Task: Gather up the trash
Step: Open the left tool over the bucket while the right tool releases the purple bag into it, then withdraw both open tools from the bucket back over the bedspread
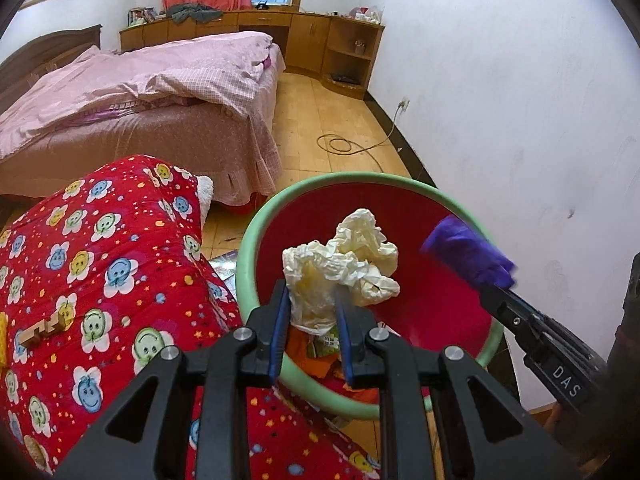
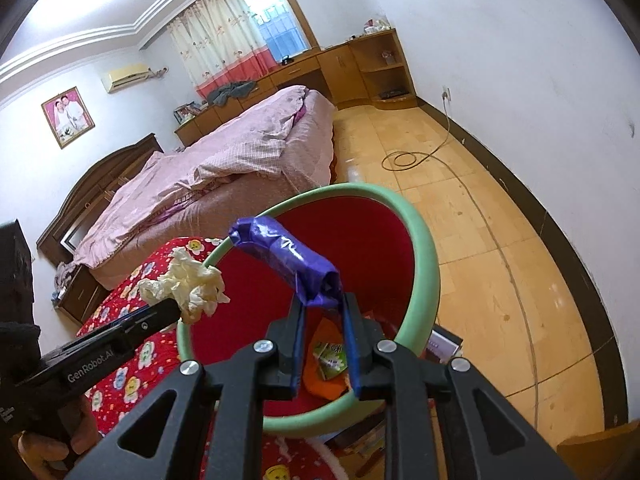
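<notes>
Two bits of trash over the red bin w/ green rim (image 1: 256, 240): crumpled paper wad (image 1: 340, 268) pinched in left tongs (image 1: 310, 304), purple wrapper (image 2: 288, 258) pinched in right tongs (image 2: 322, 312). Orange & green scraps (image 2: 326, 368) lie inside the bin; red quilt (image 1: 100, 260) just beside it.

Bin (image 1: 256, 240) red inside, green rim; wrapper (image 2: 288, 258) purple; tissue (image 1: 344, 264) cream.
</notes>
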`<state>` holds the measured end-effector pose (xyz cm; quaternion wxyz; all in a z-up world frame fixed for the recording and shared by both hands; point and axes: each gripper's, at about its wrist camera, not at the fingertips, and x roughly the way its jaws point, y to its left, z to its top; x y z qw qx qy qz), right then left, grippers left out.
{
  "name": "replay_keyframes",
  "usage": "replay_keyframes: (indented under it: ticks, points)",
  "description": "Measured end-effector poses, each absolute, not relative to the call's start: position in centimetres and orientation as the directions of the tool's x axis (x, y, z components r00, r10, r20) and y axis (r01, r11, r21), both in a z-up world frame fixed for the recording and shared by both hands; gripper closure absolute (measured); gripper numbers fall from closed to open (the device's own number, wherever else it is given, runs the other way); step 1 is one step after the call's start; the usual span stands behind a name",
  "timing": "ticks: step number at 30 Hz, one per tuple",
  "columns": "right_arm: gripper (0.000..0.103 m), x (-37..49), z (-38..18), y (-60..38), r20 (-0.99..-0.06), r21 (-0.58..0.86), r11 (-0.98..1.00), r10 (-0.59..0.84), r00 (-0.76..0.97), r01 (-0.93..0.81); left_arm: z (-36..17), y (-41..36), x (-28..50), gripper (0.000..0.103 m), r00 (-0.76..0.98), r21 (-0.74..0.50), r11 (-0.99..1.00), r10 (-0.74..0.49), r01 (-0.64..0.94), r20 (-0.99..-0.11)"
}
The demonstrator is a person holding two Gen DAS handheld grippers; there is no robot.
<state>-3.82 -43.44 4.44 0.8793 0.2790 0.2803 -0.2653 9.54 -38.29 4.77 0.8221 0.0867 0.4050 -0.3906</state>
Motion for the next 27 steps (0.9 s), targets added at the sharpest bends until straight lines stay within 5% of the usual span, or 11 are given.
replay_keyframes:
  ticks: [7, 27]
  points:
    - [0.082, -3.2, 3.6, -45.3, -0.648, 0.360, 0.707, -0.279, 0.709, 0.608, 4.4, -39.1, 10.3, 0.055, 0.371, -0.175, 0.702, -0.552, 0.690, -0.747]
    - [0.054, -4.6, 4.8, -44.4, -0.615, 0.403, 0.693, -0.279, 0.737, 0.598, 5.3, -36.2, 10.2, 0.054, 0.397, -0.195, 0.732, -0.549, 0.653, -0.735]
